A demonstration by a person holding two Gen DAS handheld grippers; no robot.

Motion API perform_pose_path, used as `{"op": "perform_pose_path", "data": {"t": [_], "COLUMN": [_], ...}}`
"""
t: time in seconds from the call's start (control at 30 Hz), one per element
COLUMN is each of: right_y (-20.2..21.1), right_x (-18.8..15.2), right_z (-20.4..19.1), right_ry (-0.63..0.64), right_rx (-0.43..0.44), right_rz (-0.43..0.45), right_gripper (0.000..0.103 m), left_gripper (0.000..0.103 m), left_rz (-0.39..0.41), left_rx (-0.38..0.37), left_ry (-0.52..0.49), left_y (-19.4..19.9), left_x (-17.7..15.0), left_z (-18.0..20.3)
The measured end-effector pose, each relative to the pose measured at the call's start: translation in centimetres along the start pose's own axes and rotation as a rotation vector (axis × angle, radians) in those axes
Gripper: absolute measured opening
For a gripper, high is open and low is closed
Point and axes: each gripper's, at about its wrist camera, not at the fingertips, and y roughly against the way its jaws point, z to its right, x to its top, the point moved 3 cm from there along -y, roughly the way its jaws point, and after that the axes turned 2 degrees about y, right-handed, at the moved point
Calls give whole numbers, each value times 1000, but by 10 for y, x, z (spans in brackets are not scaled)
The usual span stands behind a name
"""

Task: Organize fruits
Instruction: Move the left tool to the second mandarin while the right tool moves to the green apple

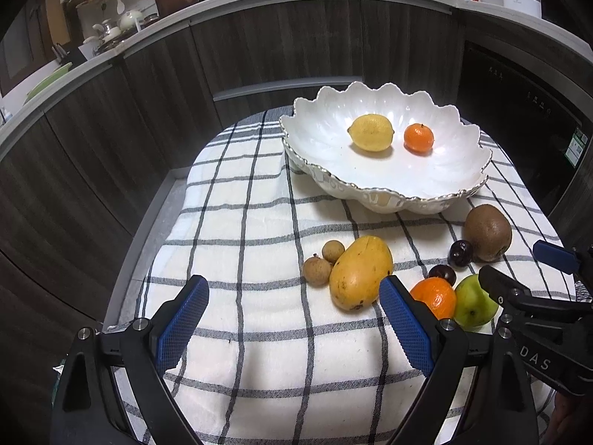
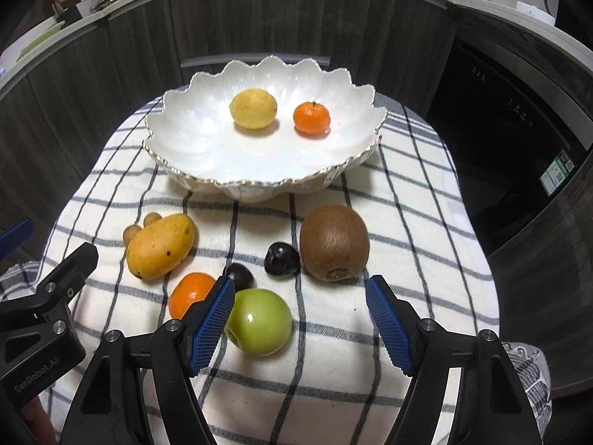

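Note:
A white scalloped bowl [image 1: 459,170] [image 2: 185,155] holds a lemon [image 1: 370,132] [image 2: 253,108] and a tangerine [image 1: 418,138] [image 2: 311,118]. On the checked cloth lie a mango [image 1: 359,272] [image 2: 161,246], two longans [image 1: 317,269] [image 2: 132,233], a kiwi [image 1: 488,231] [image 2: 333,243], two dark plums [image 1: 460,253] [image 2: 281,258], a second tangerine [image 1: 435,296] [image 2: 189,293] and a green apple [image 1: 472,306] [image 2: 259,320]. My left gripper [image 1: 292,293] is open, empty, left of the mango. My right gripper [image 2: 300,293] is open, the apple just inside its left finger.
The checked cloth [image 1: 259,244] [image 2: 407,230] covers a small table. Dark wood cabinets [image 1: 278,48] curve behind it, with a black appliance [image 2: 500,141] at the right. The cluttered counter is above. The right gripper shows in the left wrist view [image 1: 519,270].

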Motion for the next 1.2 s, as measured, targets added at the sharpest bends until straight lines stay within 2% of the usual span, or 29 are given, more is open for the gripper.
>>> {"op": "perform_pose_path", "data": {"t": [0.23, 0.6, 0.9, 0.97, 1.13, 1.2], "right_y": [-12, -22, -42, -43, -45, -45], "right_x": [-8, -10, -16, -15, -16, -17], "right_z": [-8, -15, -12, -13, -15, -15], "right_ry": [15, 34, -11, -9, -12, -12], "right_rx": [19, 25, 50, 61, 111, 114], "right_rz": [-42, -45, -86, -79, -87, -86], "right_gripper": [74, 74, 73, 69, 51, 51], "left_gripper": [94, 94, 94, 94, 94, 94], "left_rz": [-12, -38, -45, -45, -45, -44], "left_rx": [7, 9, 7, 5, 7, 7], "left_ry": [7, 20, 15, 13, 11, 9], "left_y": [-5, -15, -17, -17, -17, -16], "left_x": [-3, -6, -9, -9, -9, -9], "left_z": [-4, -8, -6, -5, -4, -4]}}
